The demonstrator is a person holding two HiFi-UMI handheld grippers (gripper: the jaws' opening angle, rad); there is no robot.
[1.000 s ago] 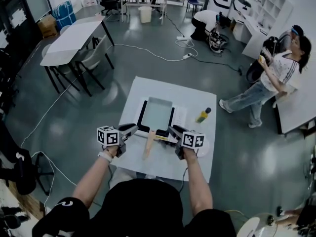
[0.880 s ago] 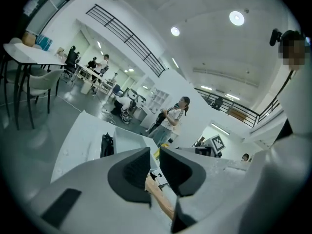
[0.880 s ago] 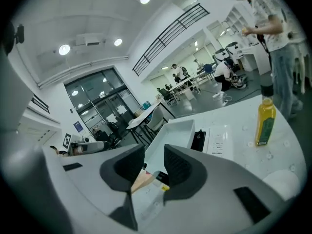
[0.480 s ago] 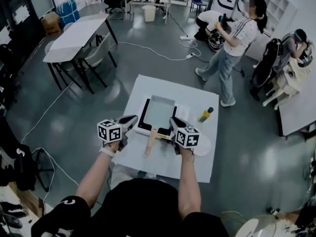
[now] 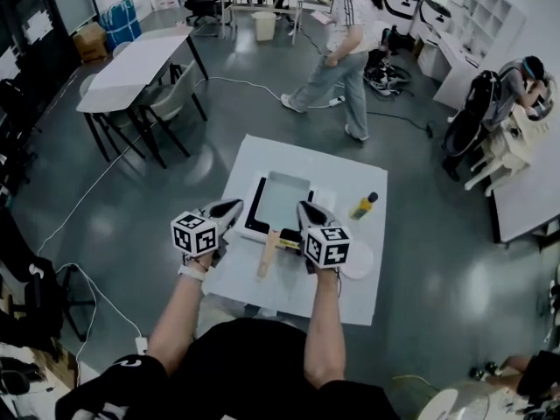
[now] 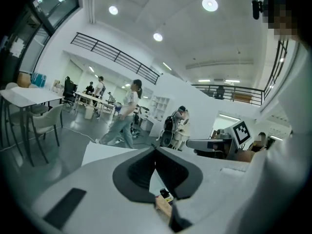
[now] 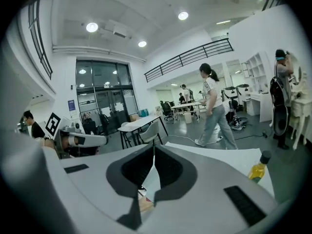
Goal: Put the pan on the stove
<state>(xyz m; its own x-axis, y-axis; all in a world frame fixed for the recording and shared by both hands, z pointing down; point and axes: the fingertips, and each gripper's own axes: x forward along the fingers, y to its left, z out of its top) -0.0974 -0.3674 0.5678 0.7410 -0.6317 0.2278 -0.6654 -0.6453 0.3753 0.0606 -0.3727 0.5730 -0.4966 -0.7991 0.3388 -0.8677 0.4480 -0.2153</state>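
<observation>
A square grey pan (image 5: 282,199) with a wooden handle (image 5: 267,255) rests on the black stove (image 5: 252,210) in the middle of the white table (image 5: 350,178). My left gripper (image 5: 234,206) hovers by the stove's left edge. Its jaws are closing, tips together, nothing between them. My right gripper (image 5: 303,206) hangs over the pan's right side. Its jaws are closing too and hold nothing. In the left gripper view, the left gripper (image 6: 155,149) has its pads met, with the handle (image 6: 164,207) below. In the right gripper view, the right gripper (image 7: 154,146) has its pads touching.
A yellow bottle (image 5: 361,205) with a black cap stands on the table right of the stove, also in the right gripper view as the bottle (image 7: 258,167). A white plate (image 5: 358,262) lies at the front right. A person (image 5: 343,46) walks behind the table, among desks and chairs.
Both grippers' jaws have gone from spread to closed, staying above the stove. The right gripper has shifted slightly left. A person has walked from the right side to behind the table.
</observation>
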